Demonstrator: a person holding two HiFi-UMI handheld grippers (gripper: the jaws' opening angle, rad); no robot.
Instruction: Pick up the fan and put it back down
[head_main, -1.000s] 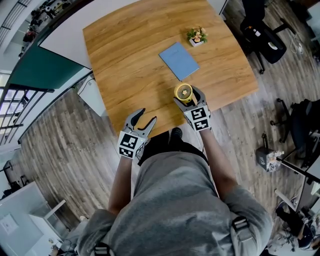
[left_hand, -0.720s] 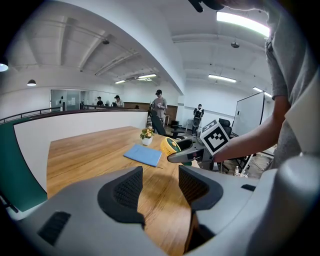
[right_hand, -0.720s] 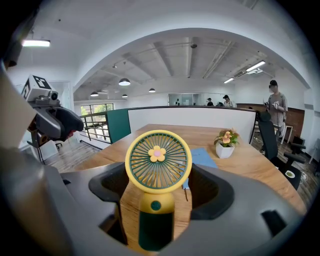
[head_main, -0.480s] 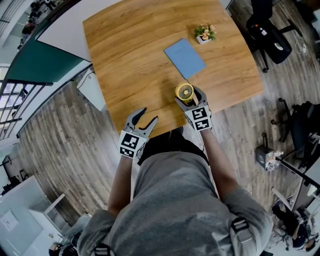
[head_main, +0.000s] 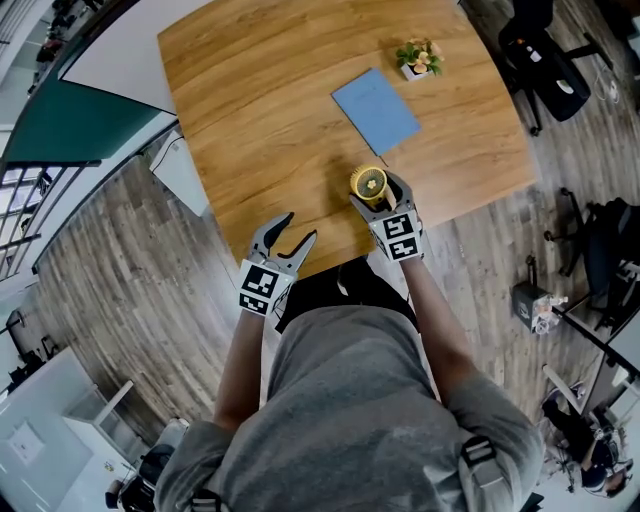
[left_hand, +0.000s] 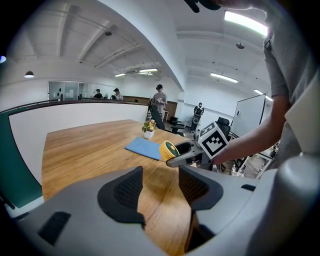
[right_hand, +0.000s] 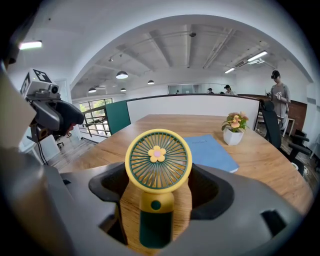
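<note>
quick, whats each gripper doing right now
left gripper: open, nothing between its jaws
right gripper: closed on the small yellow and green handheld fan

You've no text to read here — the blue notebook (right_hand: 207, 152) bears one faint printed line, too small to make out; the left cube (head_main: 258, 286) and right cube (head_main: 400, 237) show only square black-and-white markers.
</note>
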